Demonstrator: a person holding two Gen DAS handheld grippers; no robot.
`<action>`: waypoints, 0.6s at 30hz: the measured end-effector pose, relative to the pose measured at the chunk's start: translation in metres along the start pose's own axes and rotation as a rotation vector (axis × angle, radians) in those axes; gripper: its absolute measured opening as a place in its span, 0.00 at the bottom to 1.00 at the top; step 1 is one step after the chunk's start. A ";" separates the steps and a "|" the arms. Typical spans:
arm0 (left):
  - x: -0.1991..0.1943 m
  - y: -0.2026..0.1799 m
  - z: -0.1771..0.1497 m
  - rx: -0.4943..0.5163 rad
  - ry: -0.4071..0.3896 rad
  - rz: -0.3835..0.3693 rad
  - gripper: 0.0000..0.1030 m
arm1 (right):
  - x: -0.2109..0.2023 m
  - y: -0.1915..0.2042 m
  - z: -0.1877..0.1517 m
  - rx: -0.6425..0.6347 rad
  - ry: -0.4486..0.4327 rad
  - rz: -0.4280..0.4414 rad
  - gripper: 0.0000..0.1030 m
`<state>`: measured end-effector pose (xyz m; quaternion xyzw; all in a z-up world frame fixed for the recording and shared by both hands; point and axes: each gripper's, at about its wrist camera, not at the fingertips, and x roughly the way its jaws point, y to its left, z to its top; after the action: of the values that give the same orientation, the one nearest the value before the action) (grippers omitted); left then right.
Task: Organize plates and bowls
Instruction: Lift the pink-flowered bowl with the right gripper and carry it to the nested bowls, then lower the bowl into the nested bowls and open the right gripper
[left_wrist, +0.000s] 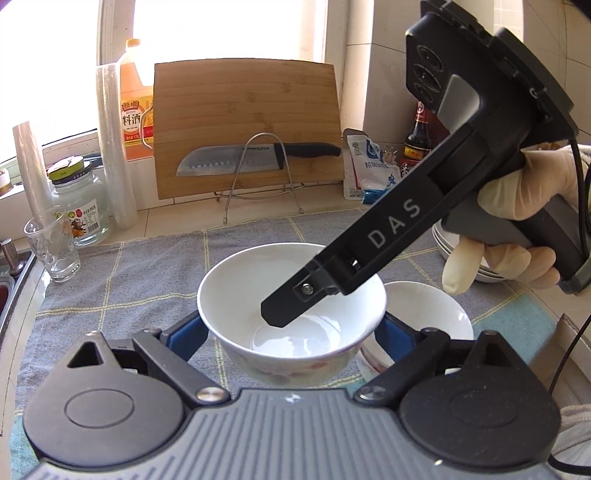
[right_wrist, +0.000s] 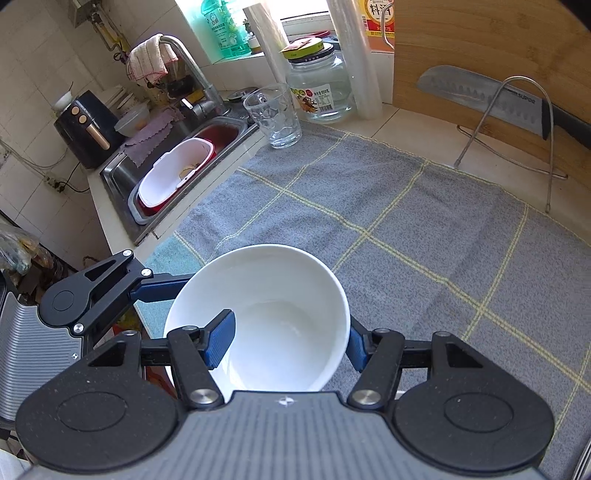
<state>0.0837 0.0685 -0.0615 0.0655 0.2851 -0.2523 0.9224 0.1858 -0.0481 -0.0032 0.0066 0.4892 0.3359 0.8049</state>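
Gripping one white bowl from both sides, left gripper fingers wide outside, right gripper fingers pinching its wall (nothing inside); second bowl beside.

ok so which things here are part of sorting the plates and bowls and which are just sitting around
Part of the job:
- white bowl, gripped by both the left gripper and right gripper
- second white bowl beside it
- stack of white dishes, behind the gloved hand

Just lying about:
- knife
- cutting board
- drinking glass
- glass jar
- cooking wine bottle
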 end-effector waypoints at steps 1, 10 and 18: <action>-0.002 -0.002 -0.001 0.002 0.002 -0.008 0.93 | -0.003 -0.001 -0.005 0.007 -0.002 -0.003 0.65; 0.000 -0.025 0.000 0.050 0.021 -0.074 0.93 | -0.027 -0.014 -0.037 0.062 -0.019 -0.035 0.65; 0.008 -0.045 0.004 0.094 0.018 -0.129 0.93 | -0.047 -0.028 -0.055 0.108 -0.044 -0.069 0.65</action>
<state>0.0686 0.0251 -0.0613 0.0928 0.2850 -0.3236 0.8975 0.1432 -0.1131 -0.0040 0.0407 0.4888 0.2809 0.8249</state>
